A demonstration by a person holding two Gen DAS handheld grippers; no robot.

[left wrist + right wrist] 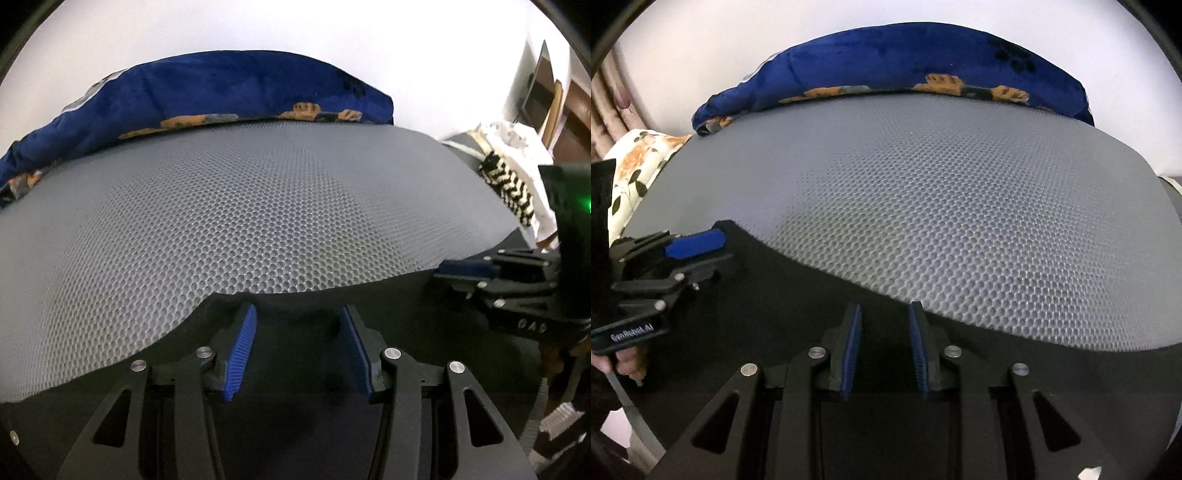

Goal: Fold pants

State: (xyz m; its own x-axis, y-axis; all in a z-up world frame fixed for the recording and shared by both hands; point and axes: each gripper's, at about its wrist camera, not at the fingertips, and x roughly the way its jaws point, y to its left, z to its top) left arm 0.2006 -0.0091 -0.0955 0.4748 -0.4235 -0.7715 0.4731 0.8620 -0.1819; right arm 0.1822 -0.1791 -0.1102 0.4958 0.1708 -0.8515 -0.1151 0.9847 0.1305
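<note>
Grey honeycomb mat [240,206] fills most of both views, blue blanket [221,85] along the top. Black pants [314,350] sit low in frame, edge running roughly left to right; long axis is hard to call. Left gripper [297,350] and right gripper [884,347] both gape, holding nothing, so folding looks barely begun.

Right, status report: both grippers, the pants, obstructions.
Left gripper open, fingers low over the black pants. Right gripper open, same edge. Pants flat on grey mesh mat, not gripped. Blue blanket at far edge, well away.
</note>
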